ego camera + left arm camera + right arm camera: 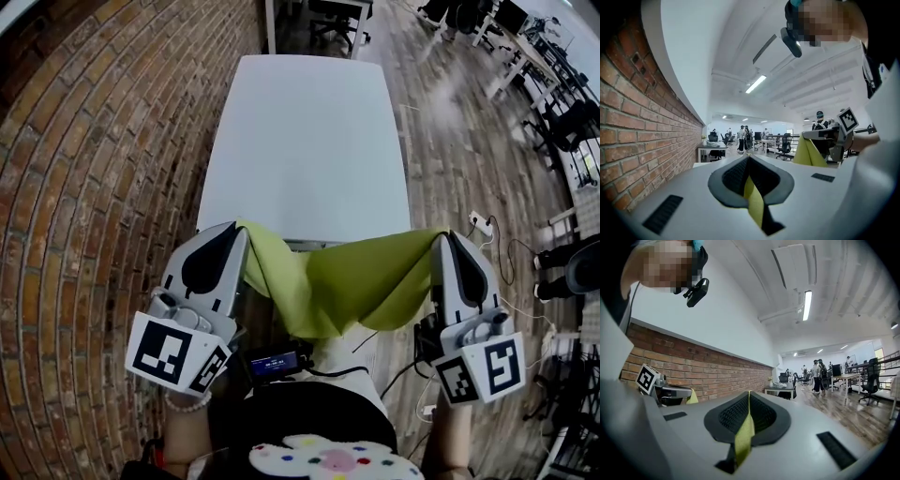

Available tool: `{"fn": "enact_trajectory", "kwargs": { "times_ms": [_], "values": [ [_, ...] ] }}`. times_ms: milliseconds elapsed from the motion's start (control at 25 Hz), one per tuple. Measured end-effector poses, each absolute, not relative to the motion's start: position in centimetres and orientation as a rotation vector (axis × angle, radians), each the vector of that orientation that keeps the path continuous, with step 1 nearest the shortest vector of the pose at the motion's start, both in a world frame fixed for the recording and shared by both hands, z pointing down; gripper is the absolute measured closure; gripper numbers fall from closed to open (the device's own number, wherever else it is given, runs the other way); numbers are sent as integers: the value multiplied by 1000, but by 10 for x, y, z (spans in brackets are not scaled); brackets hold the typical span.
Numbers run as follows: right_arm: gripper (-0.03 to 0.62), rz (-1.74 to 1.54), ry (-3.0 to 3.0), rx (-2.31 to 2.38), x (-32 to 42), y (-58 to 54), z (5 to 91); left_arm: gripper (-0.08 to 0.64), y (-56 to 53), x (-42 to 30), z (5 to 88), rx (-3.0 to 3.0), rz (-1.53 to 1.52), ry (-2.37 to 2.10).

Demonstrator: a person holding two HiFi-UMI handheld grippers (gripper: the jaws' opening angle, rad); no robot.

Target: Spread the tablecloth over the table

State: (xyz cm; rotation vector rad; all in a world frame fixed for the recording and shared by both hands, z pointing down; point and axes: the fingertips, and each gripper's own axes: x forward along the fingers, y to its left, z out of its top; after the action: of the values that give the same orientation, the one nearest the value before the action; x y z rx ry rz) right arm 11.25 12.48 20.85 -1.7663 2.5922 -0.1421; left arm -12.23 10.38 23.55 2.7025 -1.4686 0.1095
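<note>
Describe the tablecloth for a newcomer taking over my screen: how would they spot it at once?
Beside the brick wall stands a long white table. At its near end, the tablecloth hangs between the left gripper and right gripper, each set of jaws shut on its edge. It is the only yellow-green thing there, sagging in soft folds.

Green tablecloth [337,281] sagging between left claw [242,229] and right claw [441,236], a corner in each, before white table [309,141].
</note>
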Motion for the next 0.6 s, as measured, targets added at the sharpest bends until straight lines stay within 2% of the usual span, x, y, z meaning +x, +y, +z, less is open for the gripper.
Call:
{"fn": "enact_trajectory", "kwargs": {
  "times_ms": [600],
  "values": [
    [558,-89,2535,-1974,209,86,221,545,71,-173,211,2565,153,-1868]
  ]
}}
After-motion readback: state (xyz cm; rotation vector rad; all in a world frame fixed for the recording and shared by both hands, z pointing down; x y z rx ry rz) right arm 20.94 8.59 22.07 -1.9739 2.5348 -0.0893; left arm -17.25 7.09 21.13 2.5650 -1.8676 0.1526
